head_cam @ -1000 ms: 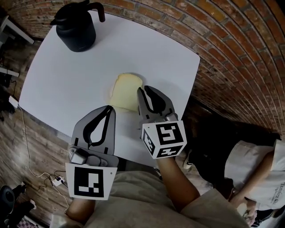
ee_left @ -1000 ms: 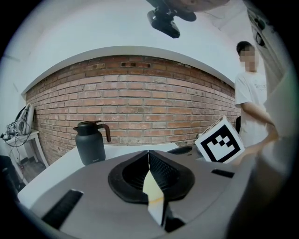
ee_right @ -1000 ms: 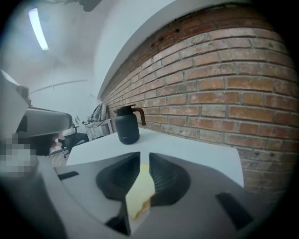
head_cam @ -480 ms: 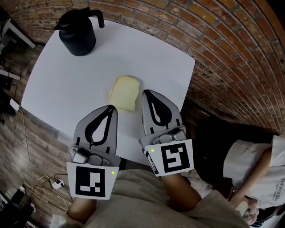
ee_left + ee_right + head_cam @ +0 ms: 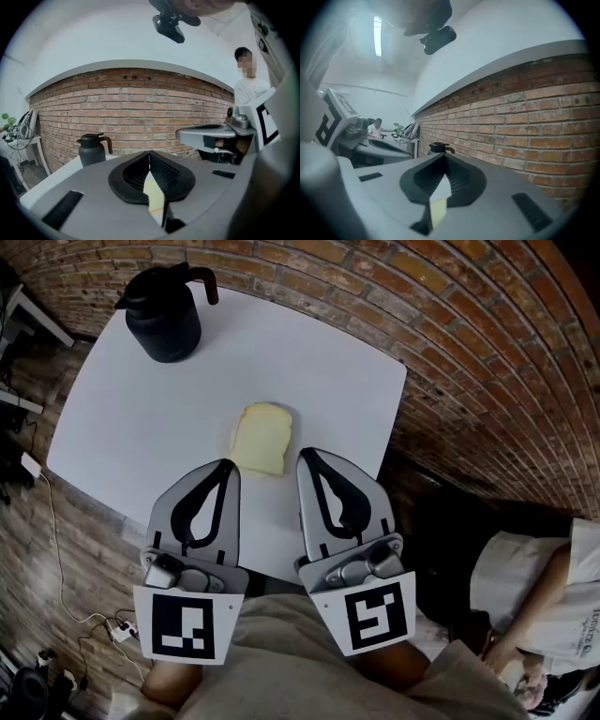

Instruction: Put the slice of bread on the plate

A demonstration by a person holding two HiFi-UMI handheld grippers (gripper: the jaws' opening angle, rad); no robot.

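Note:
The slice of bread (image 5: 261, 439) is pale yellow and lies flat near the middle of the white table (image 5: 141, 418). A faint pale rim shows at its left edge; whether that is a plate I cannot tell. Both grippers hang side by side above the table's near edge, short of the bread. My left gripper (image 5: 226, 463) is shut with nothing in it, its tip near the bread's near-left corner. My right gripper (image 5: 306, 454) is shut and empty too, just right of the bread. A strip of bread (image 5: 154, 197) shows below the left gripper's closed jaws, and a strip of bread (image 5: 437, 211) below the right's.
A black jug (image 5: 167, 310) with a handle stands at the table's far left corner, seen as a jug (image 5: 93, 147) against the brick wall (image 5: 140, 108). The table's right edge runs near the brick wall (image 5: 487, 362). A person in white (image 5: 553, 606) sits at the lower right.
My right gripper has drawn back from the bread's right edge toward me and risen, its jaws now shut. The bread has stayed on the table. My left gripper has risen a little.

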